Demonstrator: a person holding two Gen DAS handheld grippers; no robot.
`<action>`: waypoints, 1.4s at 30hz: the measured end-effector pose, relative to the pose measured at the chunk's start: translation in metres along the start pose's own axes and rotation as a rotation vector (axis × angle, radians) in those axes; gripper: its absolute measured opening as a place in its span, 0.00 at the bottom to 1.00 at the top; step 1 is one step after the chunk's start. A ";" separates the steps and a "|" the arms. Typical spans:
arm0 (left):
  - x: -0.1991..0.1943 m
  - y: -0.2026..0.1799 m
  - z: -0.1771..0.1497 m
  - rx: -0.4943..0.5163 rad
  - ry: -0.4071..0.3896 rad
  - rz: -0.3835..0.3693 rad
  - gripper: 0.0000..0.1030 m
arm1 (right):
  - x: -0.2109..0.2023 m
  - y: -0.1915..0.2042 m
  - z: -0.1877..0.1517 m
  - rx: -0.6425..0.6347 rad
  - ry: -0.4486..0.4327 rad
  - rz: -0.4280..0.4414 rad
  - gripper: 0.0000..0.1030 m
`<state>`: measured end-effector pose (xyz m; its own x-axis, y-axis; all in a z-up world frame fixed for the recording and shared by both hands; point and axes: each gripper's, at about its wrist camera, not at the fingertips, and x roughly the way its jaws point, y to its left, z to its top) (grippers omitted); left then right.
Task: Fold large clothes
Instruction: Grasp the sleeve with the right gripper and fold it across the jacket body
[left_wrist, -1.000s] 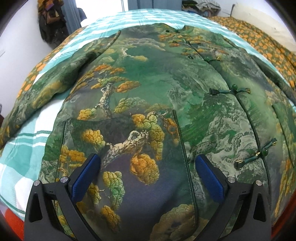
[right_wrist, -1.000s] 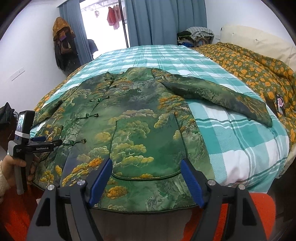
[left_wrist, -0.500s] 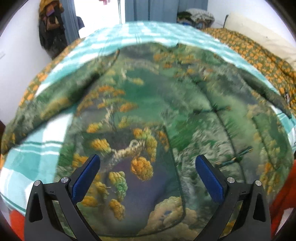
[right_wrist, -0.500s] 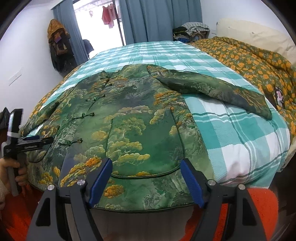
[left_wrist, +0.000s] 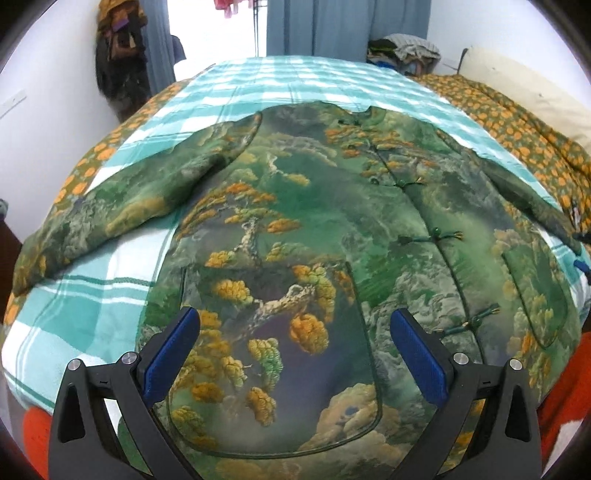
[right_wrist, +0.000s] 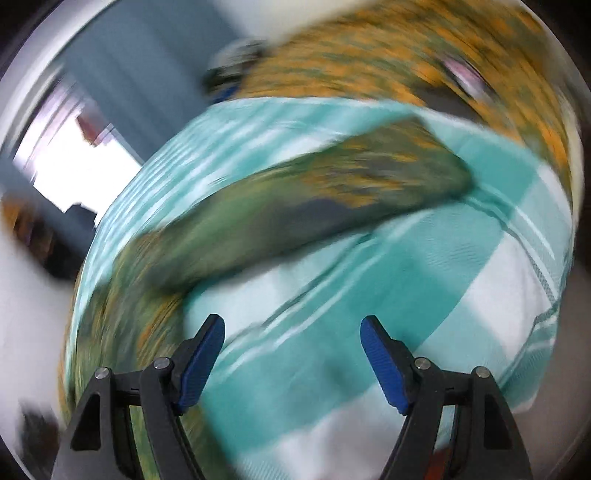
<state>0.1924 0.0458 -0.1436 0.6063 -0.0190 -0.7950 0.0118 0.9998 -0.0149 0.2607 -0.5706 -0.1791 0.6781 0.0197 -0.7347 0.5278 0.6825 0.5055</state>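
Note:
A large green jacket (left_wrist: 325, 229) printed with pine trees and orange foliage lies flat and buttoned on the bed, both sleeves spread out. My left gripper (left_wrist: 295, 328) hangs open above its lower front panel, nothing between the blue pads. The right wrist view is blurred and tilted. There my right gripper (right_wrist: 291, 332) stands open over the checked sheet (right_wrist: 424, 280), below the jacket's right sleeve (right_wrist: 314, 199), which runs slantwise across the bed. Its cuff end points to the upper right.
A teal and white checked sheet (left_wrist: 92, 306) covers the bed. An orange-patterned quilt (left_wrist: 517, 122) lies along the right side. Blue curtains (left_wrist: 343, 26), a clothes pile (left_wrist: 406, 48) and hanging garments (left_wrist: 118, 44) stand at the back. Orange floor (left_wrist: 565, 413) shows below the bed edge.
My right gripper has swung quickly rightward off the jacket's hem and rolled, now facing the right sleeve. My left gripper has lifted a little, so more of the jacket shows.

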 end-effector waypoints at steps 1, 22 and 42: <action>0.000 0.000 -0.001 0.001 0.001 0.004 0.99 | 0.007 -0.011 0.010 0.057 -0.013 0.002 0.75; 0.000 -0.003 -0.007 -0.002 0.004 -0.008 0.99 | -0.073 0.231 -0.018 -0.563 -0.372 0.136 0.11; 0.003 -0.015 0.049 -0.006 0.006 -0.239 0.99 | -0.005 0.284 -0.259 -0.959 0.137 0.257 0.64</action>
<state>0.2329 0.0307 -0.1158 0.5826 -0.2550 -0.7717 0.1493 0.9669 -0.2068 0.2750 -0.1872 -0.1490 0.6173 0.2918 -0.7306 -0.3023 0.9453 0.1222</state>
